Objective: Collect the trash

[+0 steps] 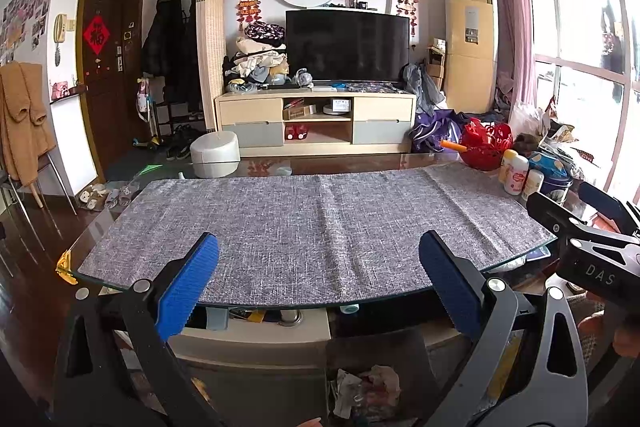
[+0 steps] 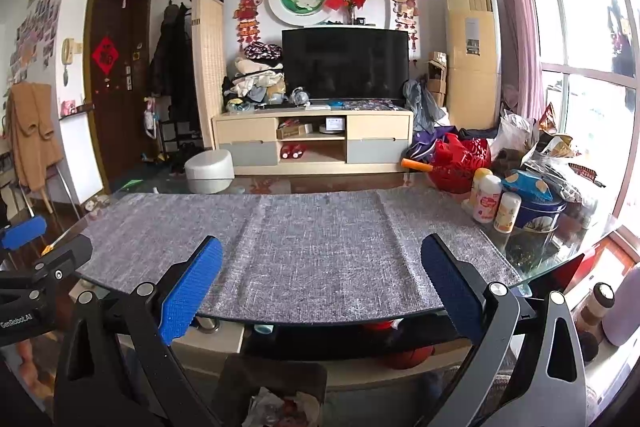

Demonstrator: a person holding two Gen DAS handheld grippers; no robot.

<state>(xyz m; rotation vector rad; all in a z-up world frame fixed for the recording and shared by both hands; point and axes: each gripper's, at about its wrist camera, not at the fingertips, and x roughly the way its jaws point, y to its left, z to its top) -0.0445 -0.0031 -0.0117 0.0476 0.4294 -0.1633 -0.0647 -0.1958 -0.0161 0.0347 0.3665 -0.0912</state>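
Grey woven cloth [image 1: 312, 223] covers the glass-topped surface [image 1: 96, 227], bare of litter. Left gripper [image 1: 319, 277] and right gripper [image 2: 321, 279] hover side by side, jaws released and empty. Crumpled paper trash [image 1: 368, 391] sits in a dark bin [image 2: 272, 375] below both, slightly nearer the left gripper.

The grey cloth [image 1: 312, 227] over the glass table [image 1: 100, 227] lies bare from nine o'clock through twelve, open passage for either gripper. At two o'clock, the red basket [image 2: 460, 163], white bottles [image 2: 486, 203] and blue tin [image 2: 538, 213] crowd the corner. Below at six, a bin of crumpled trash [image 2: 276, 407] sits unobstructed.
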